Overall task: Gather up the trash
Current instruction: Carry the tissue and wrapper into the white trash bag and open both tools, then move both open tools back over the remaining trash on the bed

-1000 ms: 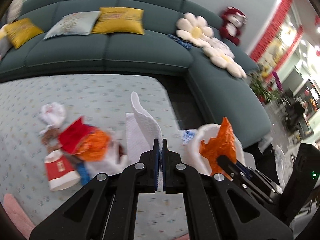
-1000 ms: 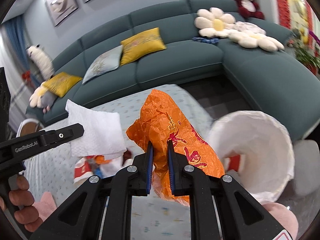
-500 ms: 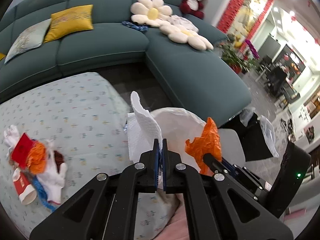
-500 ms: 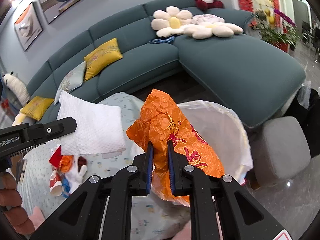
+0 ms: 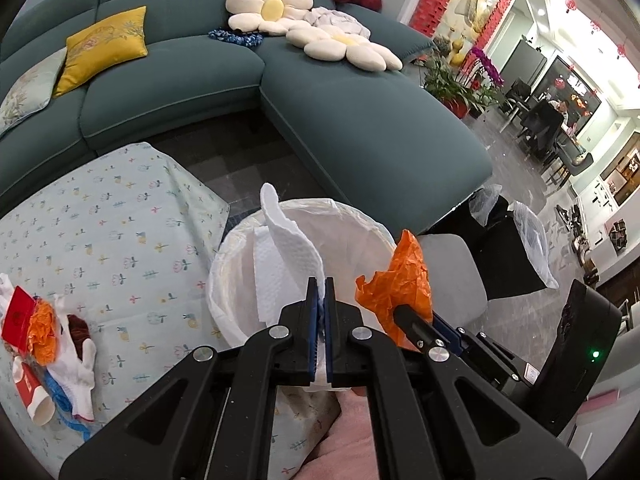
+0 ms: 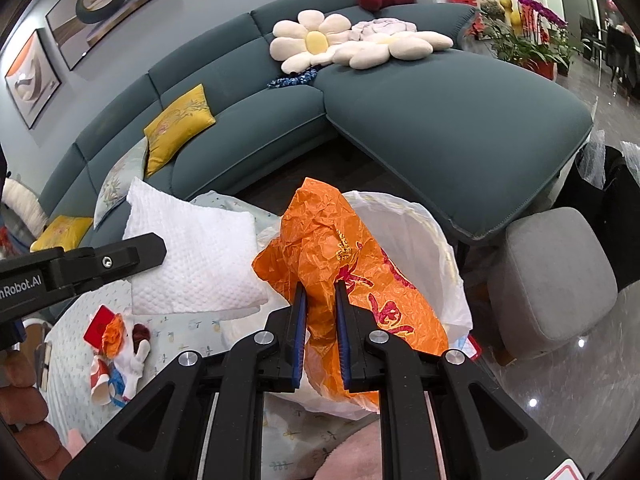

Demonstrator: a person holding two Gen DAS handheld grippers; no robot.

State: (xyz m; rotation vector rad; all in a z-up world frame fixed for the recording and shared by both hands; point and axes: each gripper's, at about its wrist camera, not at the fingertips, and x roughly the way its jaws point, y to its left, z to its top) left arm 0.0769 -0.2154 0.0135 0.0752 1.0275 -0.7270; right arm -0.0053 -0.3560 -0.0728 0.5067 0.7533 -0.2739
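Observation:
My left gripper (image 5: 320, 286) is shut on a white paper towel (image 5: 286, 262), which hangs over the mouth of a round bin lined with a white bag (image 5: 374, 232). Just to its right, my right gripper (image 6: 319, 290) is shut on a crumpled orange plastic wrapper (image 6: 332, 240) with red print, held above the same bin (image 6: 424, 220). In the right wrist view the towel (image 6: 200, 256) and the left gripper's finger (image 6: 120, 256) show at the left. More trash lies on the patterned cloth: a red packet (image 5: 18, 314), orange scrap, white glove (image 5: 74, 360) and paper cup (image 5: 34, 396).
A teal corner sofa (image 5: 360, 128) with yellow and flower cushions wraps around behind. A grey stool (image 6: 552, 280) stands right of the bin. The patterned tablecloth (image 5: 100, 216) ends beside the bin. Black bagged bins (image 5: 504, 256) stand further right. A pink sleeve shows below.
Both grippers have swung right from over the table to over the lined bin, still holding the towel and the orange wrapper. The trash pile has slid to the left edge of view.

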